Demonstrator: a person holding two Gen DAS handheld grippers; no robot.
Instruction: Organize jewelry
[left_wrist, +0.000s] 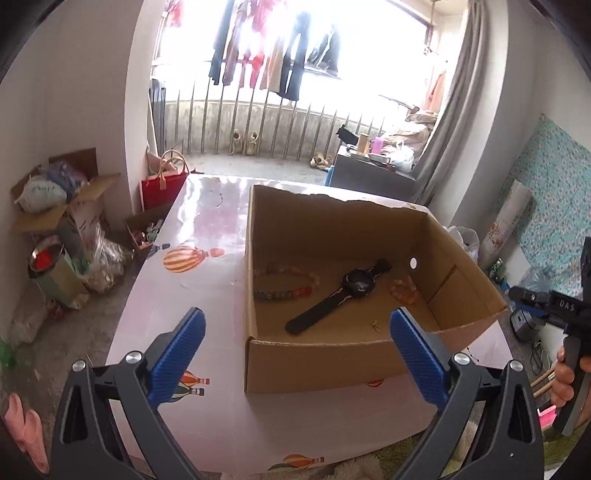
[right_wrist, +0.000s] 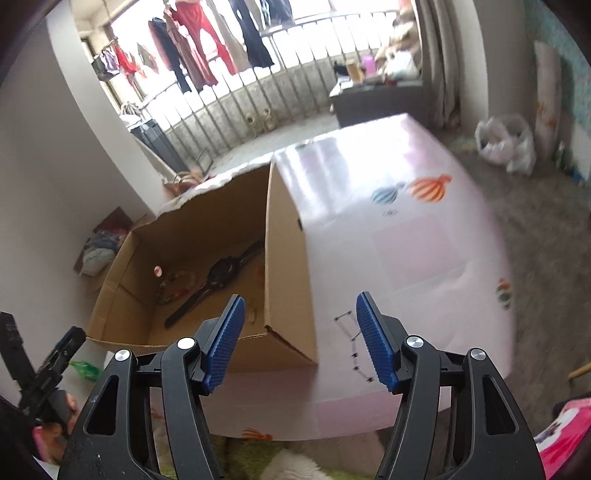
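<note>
Both your tongs stand open and empty: left gripper (left_wrist: 297, 345), right gripper (right_wrist: 299, 341). Black strap watch (left_wrist: 338, 295) and multicoloured bead bracelet (left_wrist: 282, 293) lie inside the open brown cardboard box (left_wrist: 321, 354). A thin dark-beaded chain (right_wrist: 352, 345) remains on the pink balloon-print table (right_wrist: 406, 258), near its front edge, just beside the box. Likely next: lower the right gripper and pinch the chain low.

Inside the cardboard box (right_wrist: 288, 258), its near right wall hides the end of the black watch (right_wrist: 218, 277) strap and whatever lies in that corner in the right wrist view. The bead bracelet (right_wrist: 177, 284) beside the watch is a blur of colour there, its beads indistinct. A small gold piece (left_wrist: 376, 326) on the box floor, near the front wall, is too small to identify. A thin chain (right_wrist: 352, 347) right of the box is partly covered by a blue finger pad (right_wrist: 376, 343).
</note>
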